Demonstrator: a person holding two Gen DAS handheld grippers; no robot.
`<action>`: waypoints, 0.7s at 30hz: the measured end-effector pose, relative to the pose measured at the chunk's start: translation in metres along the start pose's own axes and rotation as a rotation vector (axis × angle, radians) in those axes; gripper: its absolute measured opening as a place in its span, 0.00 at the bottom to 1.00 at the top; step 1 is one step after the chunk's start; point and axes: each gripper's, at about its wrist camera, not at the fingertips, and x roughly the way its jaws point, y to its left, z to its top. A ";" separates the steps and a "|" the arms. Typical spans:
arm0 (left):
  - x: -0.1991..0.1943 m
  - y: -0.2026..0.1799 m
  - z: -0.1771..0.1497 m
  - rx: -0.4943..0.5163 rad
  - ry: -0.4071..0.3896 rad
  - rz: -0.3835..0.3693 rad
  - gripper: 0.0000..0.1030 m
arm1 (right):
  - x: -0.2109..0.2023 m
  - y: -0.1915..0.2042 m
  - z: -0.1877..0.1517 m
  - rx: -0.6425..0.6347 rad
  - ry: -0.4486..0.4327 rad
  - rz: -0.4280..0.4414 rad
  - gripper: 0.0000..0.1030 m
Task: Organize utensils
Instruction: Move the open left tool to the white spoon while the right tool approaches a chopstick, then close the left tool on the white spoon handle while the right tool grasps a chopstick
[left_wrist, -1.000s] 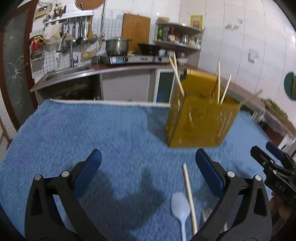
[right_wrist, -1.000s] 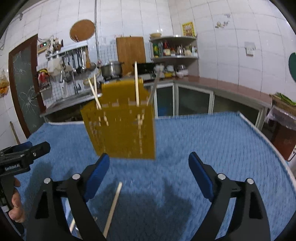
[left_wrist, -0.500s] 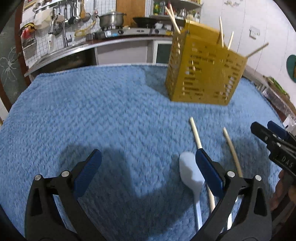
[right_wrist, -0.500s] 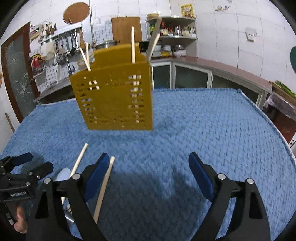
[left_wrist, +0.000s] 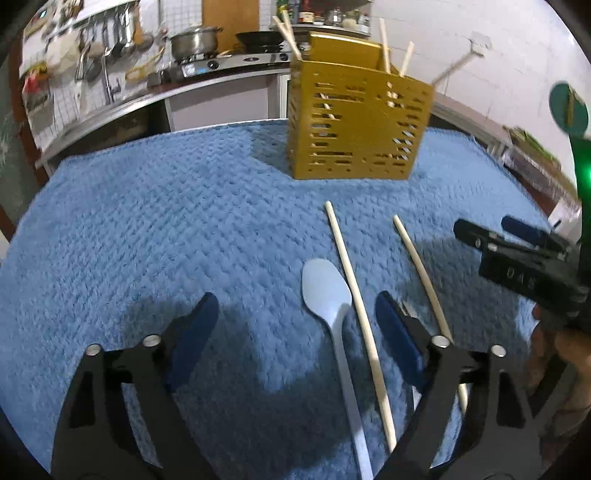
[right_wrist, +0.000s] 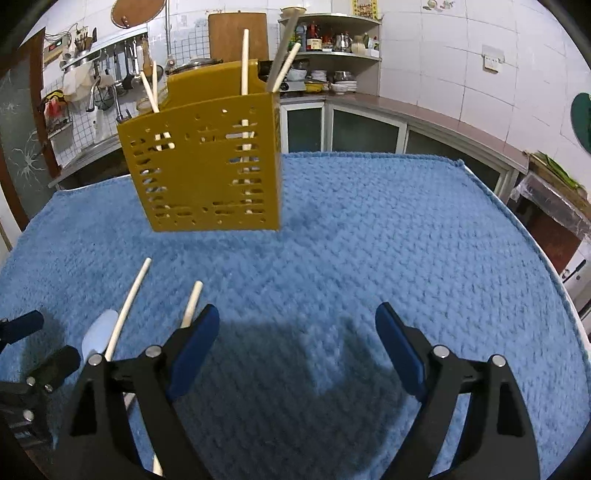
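Left gripper (left_wrist: 295, 314) hangs low over the blue towel (left_wrist: 166, 221), tilted down; jaws fairly wide and closing. Between them lie a white plastic spoon (left_wrist: 327, 291) and one chopstick (left_wrist: 354, 291), w/ no pad pressing on either. Spoon bowl points away toward the holder, handle runs back under the tool. A 2nd chopstick (left_wrist: 417, 258) lies just outside the right-hand pad, roughly parallel to the 1st, the two apart. Something thin and metallic shows beside that pad; can't tell what.

Yellow slotted utensil holder (left_wrist: 354, 125) stands upright further back on the towel, well apart from the loose pieces, w/ several chopsticks sticking out the top.

Right gripper (right_wrist: 297, 332) also tilted down over the towel, jaws wide, nothing between them but bare cloth. In its view, the spoon (right_wrist: 99, 332) and both chopsticks (right_wrist: 129, 302) sit to the left, one chopstick (right_wrist: 192, 302) running under the left-hand pad. Holder (right_wrist: 207, 166) up ahead, left of centre.

Kitchen counter w/ stove and pots behind.
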 end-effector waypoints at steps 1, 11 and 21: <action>0.001 -0.001 -0.002 0.006 0.005 -0.005 0.71 | 0.000 -0.002 -0.002 0.009 0.004 0.000 0.82; 0.023 0.000 -0.001 -0.022 0.079 -0.090 0.39 | -0.002 0.009 -0.006 -0.006 0.018 -0.004 0.82; 0.037 -0.004 0.010 0.009 0.081 -0.084 0.32 | 0.017 0.034 0.002 -0.002 0.079 0.062 0.62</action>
